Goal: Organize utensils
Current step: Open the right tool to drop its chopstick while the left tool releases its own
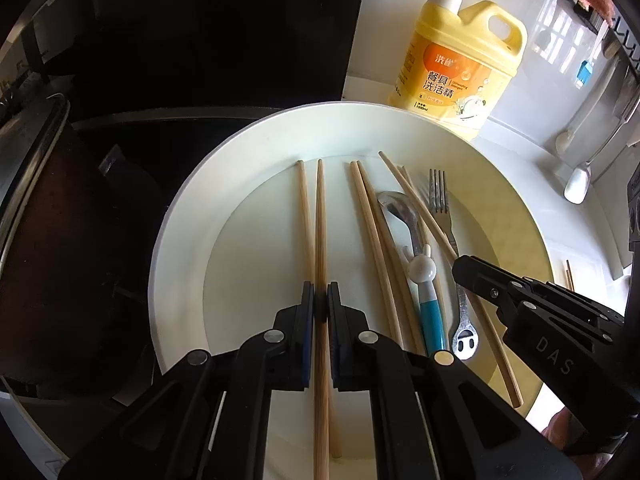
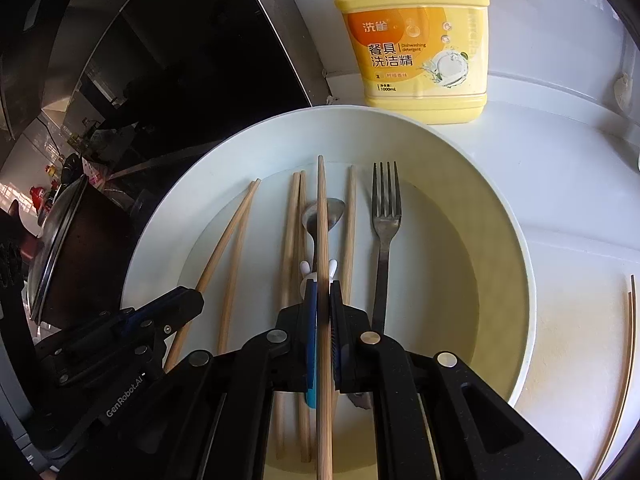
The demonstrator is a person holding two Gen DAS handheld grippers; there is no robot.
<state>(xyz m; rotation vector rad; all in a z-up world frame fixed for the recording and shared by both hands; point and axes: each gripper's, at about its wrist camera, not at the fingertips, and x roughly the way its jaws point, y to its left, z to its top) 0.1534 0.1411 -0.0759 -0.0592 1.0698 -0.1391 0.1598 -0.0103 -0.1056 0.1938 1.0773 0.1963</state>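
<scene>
A white plate [image 1: 180, 240] holds several wooden chopsticks, a metal fork [image 1: 440, 208] and a blue-handled spoon [image 1: 394, 208]. My left gripper [image 1: 320, 300] is shut on one chopstick [image 1: 320, 220], which runs straight out between its pads over the plate's left half. At the right of this view my right gripper [image 1: 464, 268] grips another chopstick that lies slanted across the plate. In the right wrist view the right gripper [image 2: 323, 296] is shut on its chopstick [image 2: 322, 220] above the spoon [image 2: 338, 212], with the fork [image 2: 386, 216] to the right. The left gripper [image 2: 188, 300] shows at the left.
A yellow detergent bottle [image 1: 460, 68] stands just behind the plate [image 2: 512, 240] on the white counter. A dark pot with a metal-rimmed lid [image 2: 60, 248] sits close to the plate's left. Two chopsticks [image 2: 628, 340] lie on the counter at right. Utensils [image 1: 578, 188] hang at far right.
</scene>
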